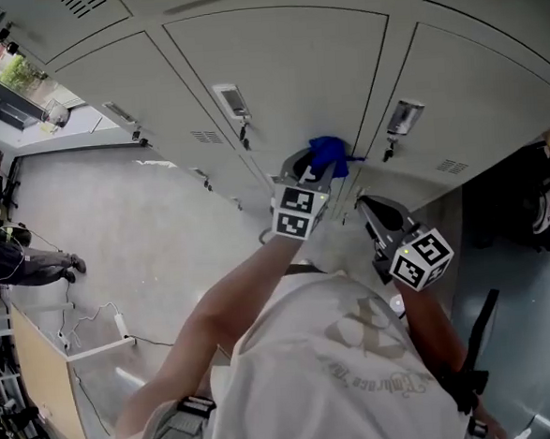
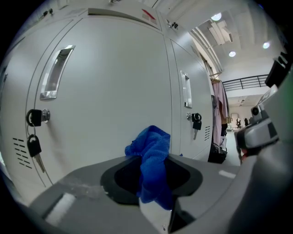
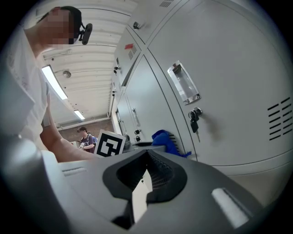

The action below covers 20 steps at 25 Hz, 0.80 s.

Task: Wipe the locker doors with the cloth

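My left gripper [image 1: 311,169] is shut on a blue cloth [image 1: 330,153] and holds it up against a grey locker door [image 1: 283,63], near the seam with the door to the right. In the left gripper view the cloth [image 2: 149,146] bunches out of the shut jaws just short of the door [image 2: 110,87]. My right gripper [image 1: 370,205] hangs lower and to the right, off the doors, jaws shut with nothing between them [image 3: 147,170]. From the right gripper view the cloth [image 3: 164,138] shows beside the left gripper's marker cube [image 3: 110,144].
Each door has a recessed handle [image 2: 55,72] and a lock with a hanging key [image 2: 34,147]; another key [image 3: 195,119] hangs on the door to the right. Dark bags and clothing [image 1: 546,195] lie at the right. A person [image 1: 20,260] stands far left on the floor.
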Motion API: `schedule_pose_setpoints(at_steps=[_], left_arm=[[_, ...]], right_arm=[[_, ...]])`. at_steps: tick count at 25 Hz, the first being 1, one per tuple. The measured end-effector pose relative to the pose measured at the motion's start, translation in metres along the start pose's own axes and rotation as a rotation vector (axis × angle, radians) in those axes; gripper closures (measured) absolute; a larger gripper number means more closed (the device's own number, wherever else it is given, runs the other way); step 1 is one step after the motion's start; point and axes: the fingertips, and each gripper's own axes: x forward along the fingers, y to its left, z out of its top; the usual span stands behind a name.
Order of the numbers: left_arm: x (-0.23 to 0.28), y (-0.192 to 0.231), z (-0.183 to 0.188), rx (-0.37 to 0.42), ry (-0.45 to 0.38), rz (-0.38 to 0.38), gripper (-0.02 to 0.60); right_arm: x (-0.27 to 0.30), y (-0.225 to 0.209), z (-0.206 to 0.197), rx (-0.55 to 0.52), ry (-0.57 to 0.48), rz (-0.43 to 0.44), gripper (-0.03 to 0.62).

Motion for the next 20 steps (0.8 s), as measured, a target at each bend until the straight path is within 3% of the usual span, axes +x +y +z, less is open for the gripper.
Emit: schedule_pose_setpoints(at_steps=[4,10,13,20], left_arm=[[-0.006,0.014,-0.001,-0.006,-0.015,-0.010,0.434],[-0.022,0.043,0.001,0.052,-0.039,-0.013,0.434],[-0.030,0.061,-0.004,0.086,-0.043,0.008,0.434],[-0.051,0.109,-0.019,0.075,-0.044,0.073,0.434]], right_arm=[[0.013,0.008,0.008,-0.017,-0.003,-0.019,0.586],[0.029,0.020,0.013,-0.047,0.008,-0.044,0.586],[0.037,0.026,0.008,-0.049,0.012,-0.056,0.586],[0.051,0.037,0.001,-0.044,0.015,-0.068,0.586]])
